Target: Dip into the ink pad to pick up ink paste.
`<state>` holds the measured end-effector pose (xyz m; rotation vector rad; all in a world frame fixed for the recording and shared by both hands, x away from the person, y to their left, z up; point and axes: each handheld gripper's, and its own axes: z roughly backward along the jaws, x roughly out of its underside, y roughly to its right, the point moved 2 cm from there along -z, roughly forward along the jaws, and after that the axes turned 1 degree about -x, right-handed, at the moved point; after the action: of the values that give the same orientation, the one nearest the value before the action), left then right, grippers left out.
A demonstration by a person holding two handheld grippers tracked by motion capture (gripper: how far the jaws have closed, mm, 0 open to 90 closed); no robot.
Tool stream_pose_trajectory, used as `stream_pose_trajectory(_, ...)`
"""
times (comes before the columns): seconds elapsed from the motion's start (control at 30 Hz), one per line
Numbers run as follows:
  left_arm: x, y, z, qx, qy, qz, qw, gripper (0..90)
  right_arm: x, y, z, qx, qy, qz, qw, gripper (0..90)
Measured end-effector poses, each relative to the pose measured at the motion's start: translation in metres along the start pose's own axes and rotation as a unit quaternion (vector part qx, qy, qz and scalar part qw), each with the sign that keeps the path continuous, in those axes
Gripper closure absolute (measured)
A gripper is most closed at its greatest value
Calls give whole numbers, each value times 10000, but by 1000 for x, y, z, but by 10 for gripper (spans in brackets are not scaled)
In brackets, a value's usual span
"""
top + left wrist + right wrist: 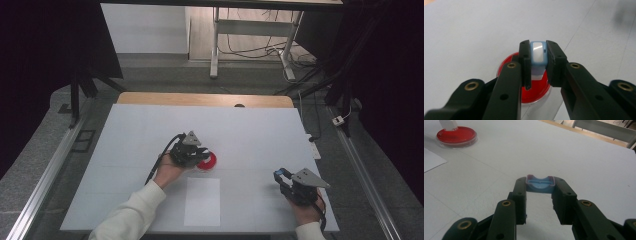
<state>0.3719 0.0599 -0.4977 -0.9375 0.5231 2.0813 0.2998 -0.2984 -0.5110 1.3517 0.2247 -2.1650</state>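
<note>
Red ink pad [534, 92] on white table [150, 135], directly under left gripper [538, 53], jaws clamped on pale blue-and-white stamp [537, 53]. Just right: white paper sheet [202, 201]. Far right, well apart: right gripper [540, 185], jaws pinching blue cap [540, 184] above table.

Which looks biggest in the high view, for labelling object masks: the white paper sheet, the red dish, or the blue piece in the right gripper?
1. White paper sheet, clearly largest.
2. Red dish, partly covered by the left gripper.
3. Blue piece, a small sliver at the right gripper.
</note>
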Motion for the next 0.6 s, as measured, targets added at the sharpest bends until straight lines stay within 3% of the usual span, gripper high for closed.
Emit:
stream_pose_trajectory(0.4,-4,-5,19,160,290,88,9994,756,0,0,0,-5,-4,8,10000,654)
stream_pose_trajectory(0.6,-6,-7,31,112,380,69,9992,756,0,0,0,-3,-5,16,10000,654)
